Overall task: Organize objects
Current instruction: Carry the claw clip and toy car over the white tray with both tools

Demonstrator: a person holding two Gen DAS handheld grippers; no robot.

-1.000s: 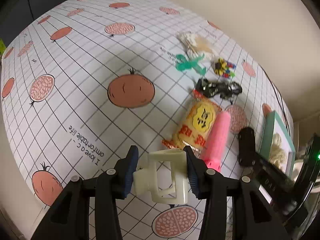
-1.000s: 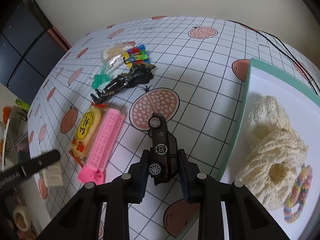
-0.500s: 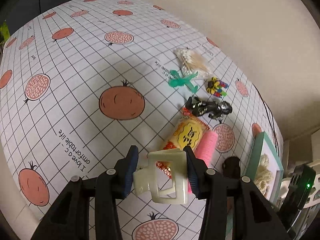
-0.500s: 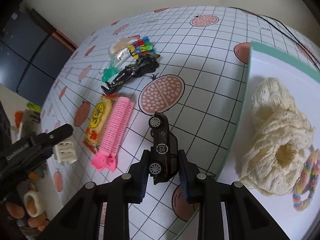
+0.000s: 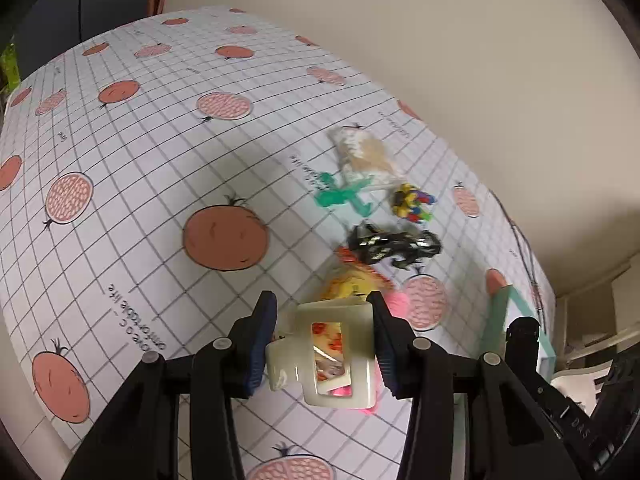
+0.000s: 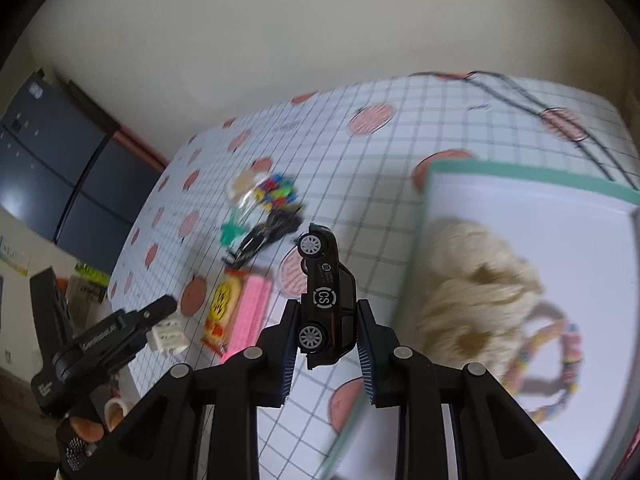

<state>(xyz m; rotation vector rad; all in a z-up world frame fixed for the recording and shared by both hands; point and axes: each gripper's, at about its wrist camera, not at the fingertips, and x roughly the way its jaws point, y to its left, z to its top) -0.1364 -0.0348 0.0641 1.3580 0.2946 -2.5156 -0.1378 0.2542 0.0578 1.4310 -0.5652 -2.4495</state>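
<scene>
The right tongs (image 6: pixel 326 344) clamp a black toy car (image 6: pixel 326 296) between both blue pads, nose pointing away, clear of the worktop (image 6: pixel 400 176). To the right lies a green-rimmed tray (image 6: pixel 520 172) holding cream knitted fabric (image 6: pixel 476 296) and a multicoloured ring (image 6: pixel 560 364). At left, the left tongs (image 6: pixel 160 330) grip a cream hair claw (image 6: pixel 168 334).
</scene>
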